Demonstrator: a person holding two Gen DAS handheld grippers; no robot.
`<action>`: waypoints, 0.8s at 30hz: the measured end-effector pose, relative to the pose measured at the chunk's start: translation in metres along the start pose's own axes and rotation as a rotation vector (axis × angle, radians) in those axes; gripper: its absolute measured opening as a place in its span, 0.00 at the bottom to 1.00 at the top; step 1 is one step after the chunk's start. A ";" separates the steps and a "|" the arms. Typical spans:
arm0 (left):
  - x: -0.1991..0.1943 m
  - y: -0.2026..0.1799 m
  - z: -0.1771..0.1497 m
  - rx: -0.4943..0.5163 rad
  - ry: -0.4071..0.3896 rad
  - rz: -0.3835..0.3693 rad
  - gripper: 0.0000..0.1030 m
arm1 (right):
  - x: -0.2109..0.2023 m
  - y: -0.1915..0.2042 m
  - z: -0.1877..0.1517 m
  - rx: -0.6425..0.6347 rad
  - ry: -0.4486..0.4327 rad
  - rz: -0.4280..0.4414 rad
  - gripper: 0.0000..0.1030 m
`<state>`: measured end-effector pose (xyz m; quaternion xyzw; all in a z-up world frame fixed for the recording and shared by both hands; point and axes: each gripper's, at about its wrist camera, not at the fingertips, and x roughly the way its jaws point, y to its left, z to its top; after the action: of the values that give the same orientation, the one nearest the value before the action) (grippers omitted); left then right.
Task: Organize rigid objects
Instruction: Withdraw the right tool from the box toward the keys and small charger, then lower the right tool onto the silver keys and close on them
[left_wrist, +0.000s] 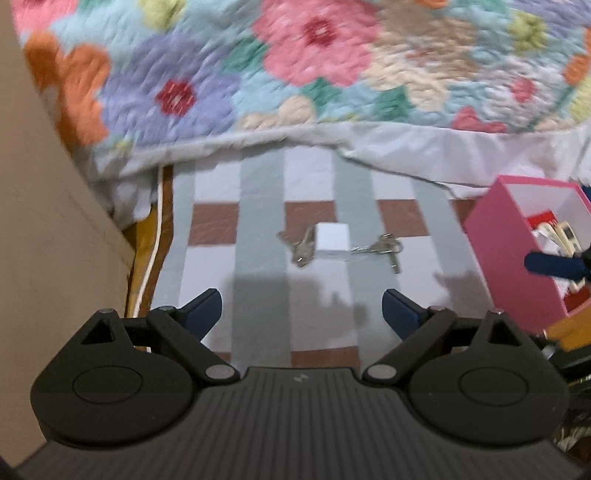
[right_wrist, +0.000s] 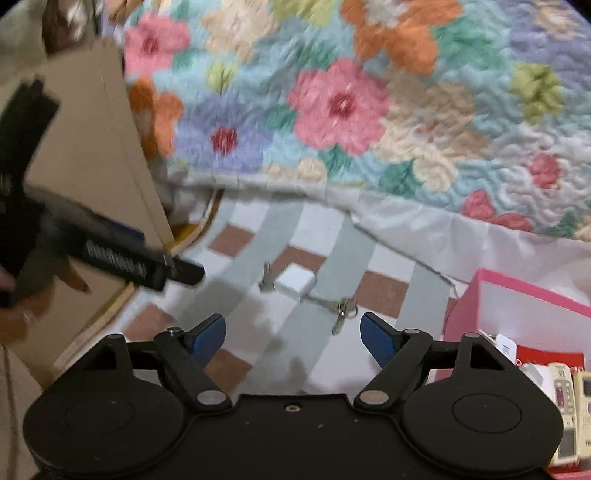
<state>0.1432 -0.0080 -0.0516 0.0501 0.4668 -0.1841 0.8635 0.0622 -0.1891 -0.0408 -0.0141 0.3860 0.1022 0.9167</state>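
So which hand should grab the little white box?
Probably the left gripper: the white box lies straight ahead between its open fingers. The right gripper lines up with the keys instead.

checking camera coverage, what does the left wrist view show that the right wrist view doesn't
Only the left wrist view shows the right gripper's blue fingertip reaching over the pink box.

Only the right wrist view shows the left gripper's body and the hand holding it, plus the remote controls in the box.

Both show the small white box, a key bunch on each side of it, the checked cloth and the floral quilt.
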 end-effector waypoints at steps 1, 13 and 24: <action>0.006 0.005 -0.002 -0.015 -0.002 -0.012 0.92 | 0.010 0.003 -0.003 -0.013 0.006 -0.006 0.81; 0.090 0.019 -0.020 -0.086 -0.023 -0.017 0.88 | 0.128 -0.011 -0.030 -0.062 -0.029 -0.152 0.81; 0.131 0.043 -0.029 -0.253 0.025 -0.073 0.88 | 0.170 -0.042 -0.020 0.080 0.005 -0.095 0.30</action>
<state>0.2016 0.0038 -0.1798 -0.0741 0.4985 -0.1545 0.8498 0.1717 -0.2019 -0.1775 0.0039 0.3911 0.0430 0.9193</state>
